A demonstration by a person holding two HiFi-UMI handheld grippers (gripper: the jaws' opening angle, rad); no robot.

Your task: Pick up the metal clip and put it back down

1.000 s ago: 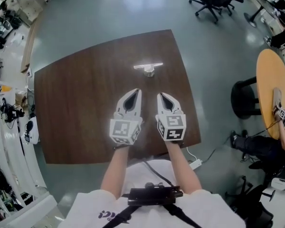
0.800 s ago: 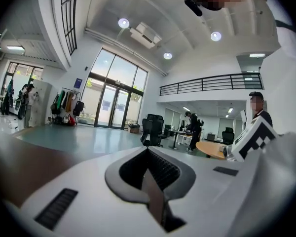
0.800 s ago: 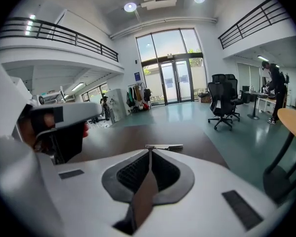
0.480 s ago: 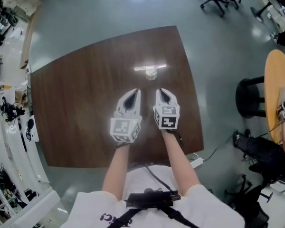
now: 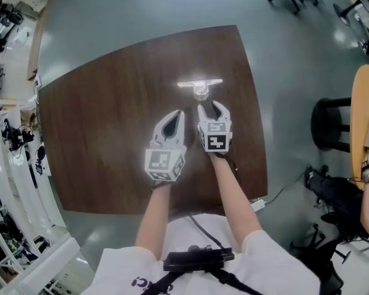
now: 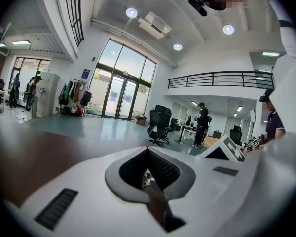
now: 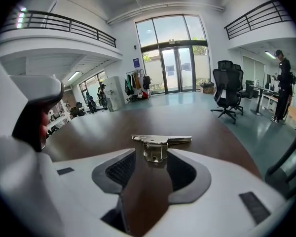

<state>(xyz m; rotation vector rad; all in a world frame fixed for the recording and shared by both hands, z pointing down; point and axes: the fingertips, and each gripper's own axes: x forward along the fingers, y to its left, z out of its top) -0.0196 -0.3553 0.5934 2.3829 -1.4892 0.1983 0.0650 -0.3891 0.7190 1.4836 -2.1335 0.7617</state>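
Observation:
The metal clip (image 5: pixel 200 86) lies on the dark wooden table (image 5: pixel 98 134), its long silver bar across and its lever toward me. My right gripper (image 5: pixel 213 108) is just short of it, and its jaws are opening. In the right gripper view the clip (image 7: pixel 160 143) sits at the mouth of the jaws with its lever between the two fingertips (image 7: pixel 129 156); the pads do not touch it. My left gripper (image 5: pixel 174 117) rests beside the right one, a little further back, shut and empty, with its tips meeting (image 6: pixel 147 148).
The table's far edge runs a short way beyond the clip, and its right edge is near my right arm. A black stool (image 5: pixel 332 125) and a round yellow table (image 5: pixel 364 115) stand to the right on the grey floor. Office chairs (image 7: pixel 228 90) are further off.
My right gripper has moved forward up to the clip and its jaws have parted. The left gripper has stayed about where it was.

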